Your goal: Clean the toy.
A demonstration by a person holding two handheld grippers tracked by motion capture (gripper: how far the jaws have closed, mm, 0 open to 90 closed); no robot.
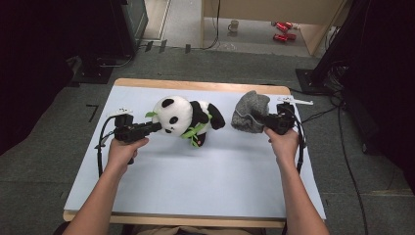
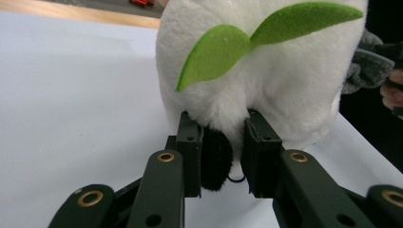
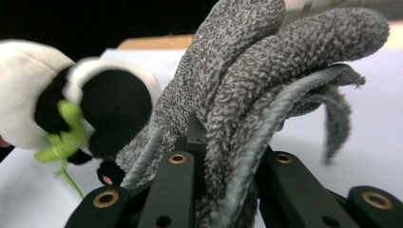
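A plush panda (image 1: pixel 183 116) with green felt leaves lies on the white table (image 1: pixel 195 171), toward the back middle. My left gripper (image 1: pixel 155 127) is shut on the panda's head, pinching white fur and a black ear (image 2: pixel 216 159) between its jaws. A grey knitted cloth (image 1: pixel 248 111) stands bunched up to the panda's right. My right gripper (image 1: pixel 259 119) is shut on that cloth, whose folds (image 3: pixel 247 99) rise over the jaws. The panda (image 3: pixel 85 114) lies left of the cloth in the right gripper view.
The table's wooden edge (image 1: pixel 195 85) runs along the back, with grey carpet beyond. A mug (image 1: pixel 234 25) and red cans (image 1: pixel 283 30) sit on the floor far behind. Cables (image 1: pixel 342 137) trail right of the table. Dark equipment stands at both sides.
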